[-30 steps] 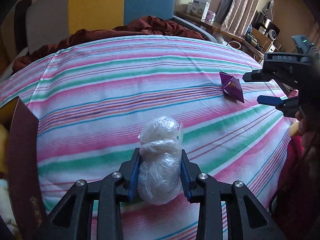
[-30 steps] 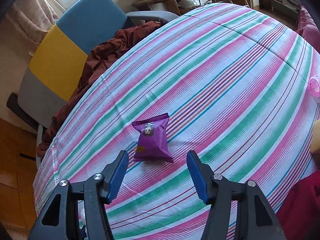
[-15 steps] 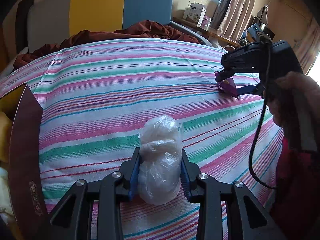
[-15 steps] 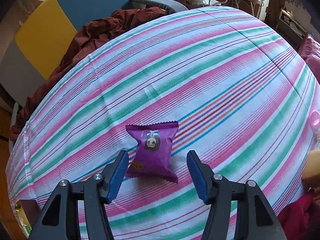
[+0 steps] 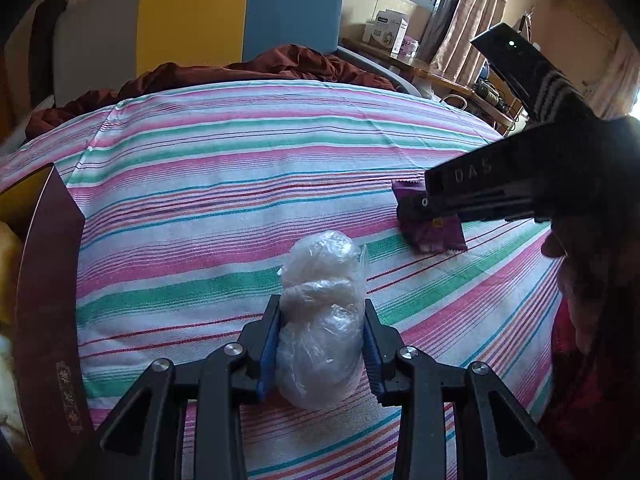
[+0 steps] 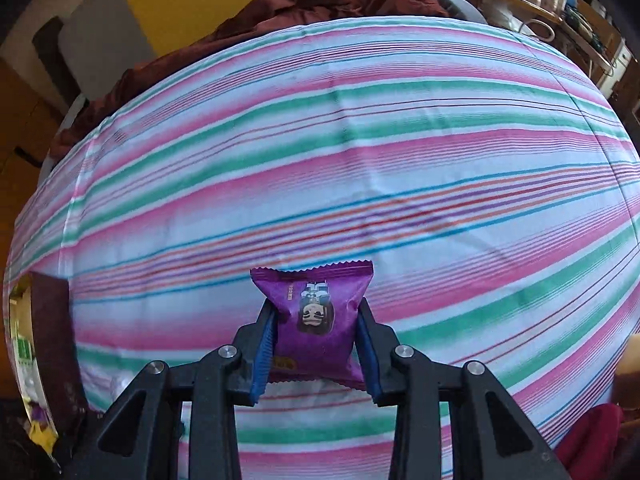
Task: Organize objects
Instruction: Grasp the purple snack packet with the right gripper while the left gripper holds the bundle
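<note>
A clear plastic-wrapped white bundle (image 5: pixel 320 264) stands upright on the striped bedcover (image 5: pixel 240 160) between the blue pads of my left gripper (image 5: pixel 320 312). The pads still touch its sides while the jaws are opening slightly. A purple snack packet (image 6: pixel 316 300) with a cartoon face is pinched between the pads of my right gripper (image 6: pixel 315 312), which is shut on it just above the cover. In the left wrist view the same packet (image 5: pixel 436 236) lies at the right, under the right gripper's black body (image 5: pixel 480 192).
A dark red box flap (image 5: pixel 48 280) stands at the left edge of the bed, with yellow packaging behind it. A maroon cloth (image 5: pixel 280 64) and a yellow and blue chair (image 5: pixel 240 12) lie beyond the far edge. A person's hand (image 5: pixel 580 280) is at the right.
My right gripper came down over the purple packet, rolled, and shut on it. The left gripper stayed in place with the bundle between its pads.
</note>
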A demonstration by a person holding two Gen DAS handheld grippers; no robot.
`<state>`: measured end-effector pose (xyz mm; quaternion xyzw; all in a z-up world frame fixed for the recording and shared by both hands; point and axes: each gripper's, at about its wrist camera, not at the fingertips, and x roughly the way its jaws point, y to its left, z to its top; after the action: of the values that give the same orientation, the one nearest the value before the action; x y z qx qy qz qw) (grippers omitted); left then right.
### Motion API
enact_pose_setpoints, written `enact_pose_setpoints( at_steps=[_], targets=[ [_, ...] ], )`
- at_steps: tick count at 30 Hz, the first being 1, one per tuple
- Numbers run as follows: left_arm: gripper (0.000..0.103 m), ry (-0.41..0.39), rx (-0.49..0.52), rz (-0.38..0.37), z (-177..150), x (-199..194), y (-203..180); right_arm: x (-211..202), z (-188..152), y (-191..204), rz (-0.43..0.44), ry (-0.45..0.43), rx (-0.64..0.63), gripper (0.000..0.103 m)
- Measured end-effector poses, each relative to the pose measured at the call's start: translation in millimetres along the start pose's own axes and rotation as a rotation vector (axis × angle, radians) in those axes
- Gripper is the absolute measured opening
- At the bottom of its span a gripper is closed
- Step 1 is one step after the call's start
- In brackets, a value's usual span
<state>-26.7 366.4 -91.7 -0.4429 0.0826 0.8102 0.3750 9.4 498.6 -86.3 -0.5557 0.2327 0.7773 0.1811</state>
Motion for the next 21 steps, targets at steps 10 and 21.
enact_pose_setpoints(
  at_steps=[10,21],
  targets=[
    [0.036,-0.007,0.023,0.024,-5.5,-2.9,-1.2,5.1,-10.3,23.2,-0.070,-0.036,-0.119,0.037],
    [0.035,0.007,0.039,0.084,-14.7,-14.9,-4.2,11.5,1.6,17.3,-0.052,-0.039,-0.137,0.037]
  ],
)
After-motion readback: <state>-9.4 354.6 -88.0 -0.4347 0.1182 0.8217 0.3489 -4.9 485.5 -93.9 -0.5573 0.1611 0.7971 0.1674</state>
